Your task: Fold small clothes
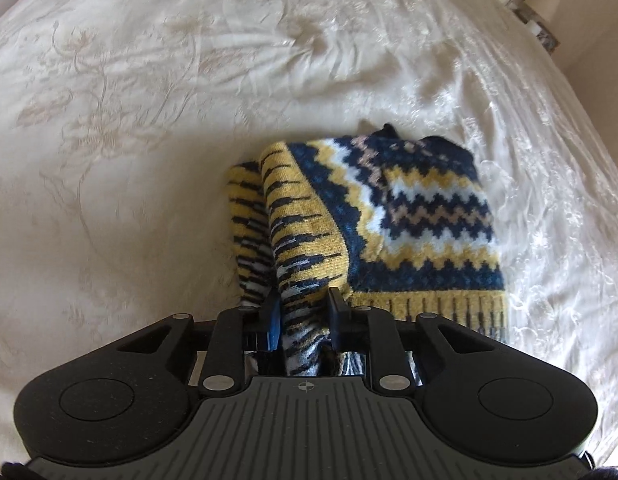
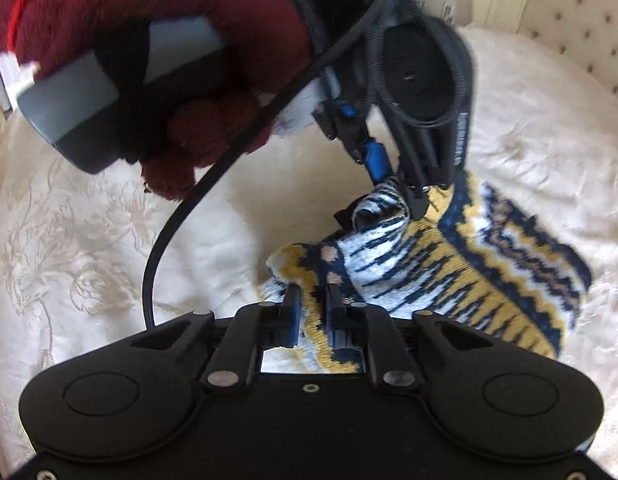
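While the knit sweater (image 1: 389,216) lies on the bed (image 1: 149,120), we hold it with both tongs. It is yellow, dark blue and white, with zigzag stripes.

Our left tongs (image 1: 303,310) are pinched on a bunched-up part of the sweater. That part has yellow and dark dashes, and it runs up between the two fingers (image 1: 272,312). The flat part with the zigzags spreads out ahead of these tongs and to their right. Its yellow hem with dark lines sits just to the right of the tongs.

Our right tongs (image 2: 311,308) are pinched on another edge of the sweater. The knit there is yellow, white and blue, and it passes right between the two fingers (image 2: 291,312). The rest of the sweater stretches ahead and to the right of these tongs.

From the right wrist view we can see the left tongs (image 2: 393,196) too, up ahead. They grip a rolled white and blue bit of the sweater and lift it off the bed. A hand in a dark red fuzzy glove (image 2: 157,80) holds their grey handle, up and to the left. A black cable (image 2: 157,256) hangs down from there, to the left of the right tongs.

The bed has a cream cover with a flower pattern, and it is wrinkled near the sweater.
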Demonstrator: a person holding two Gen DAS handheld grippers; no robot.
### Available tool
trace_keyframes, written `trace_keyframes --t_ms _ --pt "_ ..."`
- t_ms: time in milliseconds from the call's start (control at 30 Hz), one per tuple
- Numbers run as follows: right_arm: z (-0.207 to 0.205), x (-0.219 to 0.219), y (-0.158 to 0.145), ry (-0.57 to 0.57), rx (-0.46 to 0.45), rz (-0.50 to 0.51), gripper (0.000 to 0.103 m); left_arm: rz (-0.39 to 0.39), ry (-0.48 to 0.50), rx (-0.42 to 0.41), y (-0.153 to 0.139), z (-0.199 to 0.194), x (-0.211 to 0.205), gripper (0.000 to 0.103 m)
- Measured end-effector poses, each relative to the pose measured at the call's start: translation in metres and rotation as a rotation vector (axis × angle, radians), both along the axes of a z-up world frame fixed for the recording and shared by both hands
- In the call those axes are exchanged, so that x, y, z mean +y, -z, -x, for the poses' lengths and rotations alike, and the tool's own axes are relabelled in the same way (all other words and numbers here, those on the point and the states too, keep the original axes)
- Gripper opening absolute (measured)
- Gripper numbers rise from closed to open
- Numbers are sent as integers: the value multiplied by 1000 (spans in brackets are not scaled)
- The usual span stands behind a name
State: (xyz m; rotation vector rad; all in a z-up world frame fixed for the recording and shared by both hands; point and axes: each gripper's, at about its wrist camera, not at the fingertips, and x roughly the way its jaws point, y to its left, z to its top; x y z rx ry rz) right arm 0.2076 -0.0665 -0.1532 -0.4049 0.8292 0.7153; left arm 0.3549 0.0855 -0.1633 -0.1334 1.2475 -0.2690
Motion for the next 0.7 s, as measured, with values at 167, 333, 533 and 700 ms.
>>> trace_keyframes --t_ms 167,333,533,700 --pt "0 0 11 -38 80 -37 54 -12 -61 -4 14 8 5 43" --pt "5 -31 -4 16 118 -125 67 22 -92 -5 10 12 18 53" --pt "-1 -89 -18 211 176 -239 76 82 -139 -51 -11 30 30 54" --pt "-15 -139 -22 416 233 -326 77 128 -150 -60 -19 53 31 68"
